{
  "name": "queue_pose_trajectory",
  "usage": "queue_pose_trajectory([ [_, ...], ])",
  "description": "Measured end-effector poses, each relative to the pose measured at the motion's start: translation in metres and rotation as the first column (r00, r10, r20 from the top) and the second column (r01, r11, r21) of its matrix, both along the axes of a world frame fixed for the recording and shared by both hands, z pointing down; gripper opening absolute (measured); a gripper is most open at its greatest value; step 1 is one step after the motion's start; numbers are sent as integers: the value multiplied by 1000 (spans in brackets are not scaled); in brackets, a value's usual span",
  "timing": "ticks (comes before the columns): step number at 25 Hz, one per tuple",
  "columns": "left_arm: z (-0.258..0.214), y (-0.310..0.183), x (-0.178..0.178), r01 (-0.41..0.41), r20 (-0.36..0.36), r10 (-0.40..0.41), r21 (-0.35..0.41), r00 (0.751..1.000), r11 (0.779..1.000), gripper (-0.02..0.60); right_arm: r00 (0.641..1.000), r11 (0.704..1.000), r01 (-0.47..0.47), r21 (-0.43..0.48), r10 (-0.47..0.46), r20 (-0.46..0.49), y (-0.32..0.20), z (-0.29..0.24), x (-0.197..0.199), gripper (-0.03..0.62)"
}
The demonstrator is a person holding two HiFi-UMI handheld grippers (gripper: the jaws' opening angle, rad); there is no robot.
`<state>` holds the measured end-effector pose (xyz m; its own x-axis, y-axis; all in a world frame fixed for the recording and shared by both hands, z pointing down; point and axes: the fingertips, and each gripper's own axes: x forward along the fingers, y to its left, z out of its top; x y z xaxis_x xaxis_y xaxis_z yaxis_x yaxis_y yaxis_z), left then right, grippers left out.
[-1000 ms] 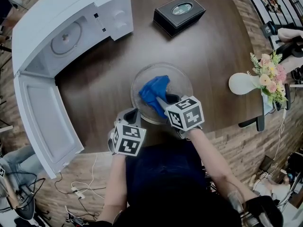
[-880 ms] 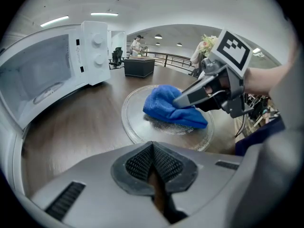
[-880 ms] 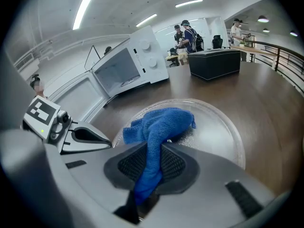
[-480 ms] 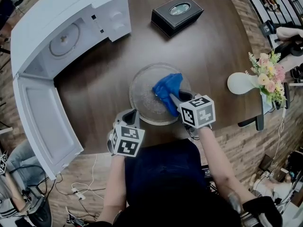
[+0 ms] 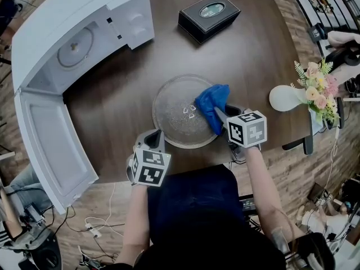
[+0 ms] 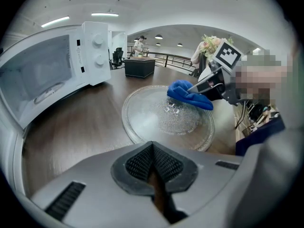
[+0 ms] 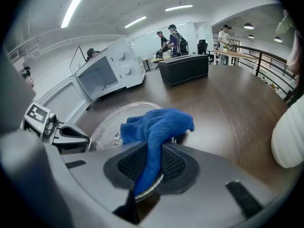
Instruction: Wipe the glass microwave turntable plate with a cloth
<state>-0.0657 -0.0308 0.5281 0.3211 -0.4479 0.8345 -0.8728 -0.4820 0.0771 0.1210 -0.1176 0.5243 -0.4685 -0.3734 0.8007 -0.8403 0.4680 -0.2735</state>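
The right gripper [image 7: 148,167] pinches the blue cloth [image 5: 210,101] at the three o'clock rim of the glass plate [image 5: 175,120]. The left gripper [image 6: 153,163], pressed together and empty, sits at seven o'clock. Best to press the cloth flat and sweep toward nine o'clock.

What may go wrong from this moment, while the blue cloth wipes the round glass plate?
1. The round glass plate lies loose near the front edge of the dark wooden table; the left gripper, shut beside it, does not grip it, so a hard stroke might slide it.
2. The right gripper holds the blue cloth at the plate's right rim; a wide stroke may reach the white vase.
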Motion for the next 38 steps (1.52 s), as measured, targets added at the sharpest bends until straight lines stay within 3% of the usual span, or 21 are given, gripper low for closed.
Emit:
queue_pose_trajectory([
  [12, 0, -3, 2, 2, -10, -2, 13, 1000, 1000, 3, 996, 998, -39, 58, 43, -73, -9, -8, 30, 61],
  [16, -1, -3, 1, 11, -22, -11, 15, 1000, 1000, 3, 989, 990, -80, 115, 93, -118, -14, -12, 48, 57],
  [21, -1, -2, 1, 17, -29, -16, 15, 999, 1000, 3, 981, 975, -146, 165, 164, -103, -12, -35, 55, 55],
  [27, -2, -3, 1, 16, -38, -15, 20, 999, 1000, 3, 994, 976, -100, 195, 106, -22, 2, -65, 15, 55],
  [31, -1, -2, 1, 20, -41, -19, 21, 999, 1000, 3, 995, 987, -48, 153, 34, 91, 20, -72, -30, 55],
  [38, -1, -2, 1, 16, -46, -15, 20, 999, 1000, 3, 975, 994, 68, 80, -83, 205, 49, -62, -104, 55],
])
